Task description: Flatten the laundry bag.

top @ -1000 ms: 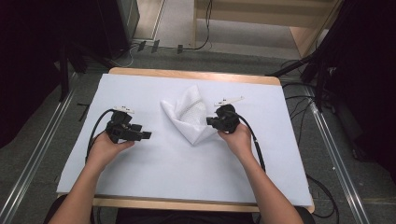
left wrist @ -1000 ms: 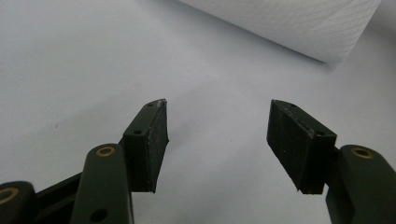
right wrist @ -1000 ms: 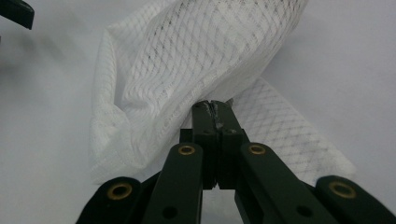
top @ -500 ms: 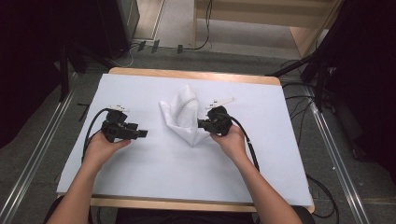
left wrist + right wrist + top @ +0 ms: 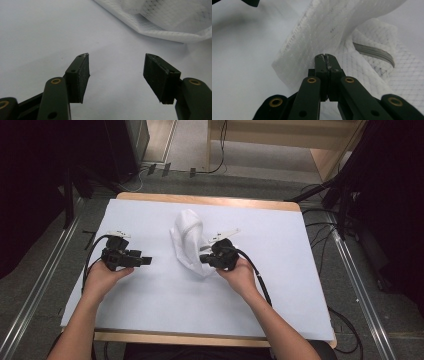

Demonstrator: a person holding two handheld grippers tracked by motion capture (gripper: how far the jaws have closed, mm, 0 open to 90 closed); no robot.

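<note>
A white mesh cloth (image 5: 187,242) lies crumpled at the middle of the table (image 5: 150,210), on its white cover, one fold raised into a hump. The right gripper (image 5: 203,260) meets the cloth's near right edge; in the right gripper view its jaws are pressed together with the fabric (image 5: 342,32) draped over and around the tips, apparently pinching a layer, though the pinched edge itself is hidden. A grey band (image 5: 374,52) is sewn into the cloth beside the jaws.

The left gripper (image 5: 148,262) rests well apart to the left, jaws spread and empty, aimed at the cloth's edge (image 5: 160,22).

The step appears to be folding or dragging the cloth. Done well, it likely calls for a low, steady pull so the thin mesh does not slip free, with the left gripper taking the opposite edge to keep it flat.

Nothing on the cover obstructs; the trailing cables (image 5: 255,270) hang clear.
</note>
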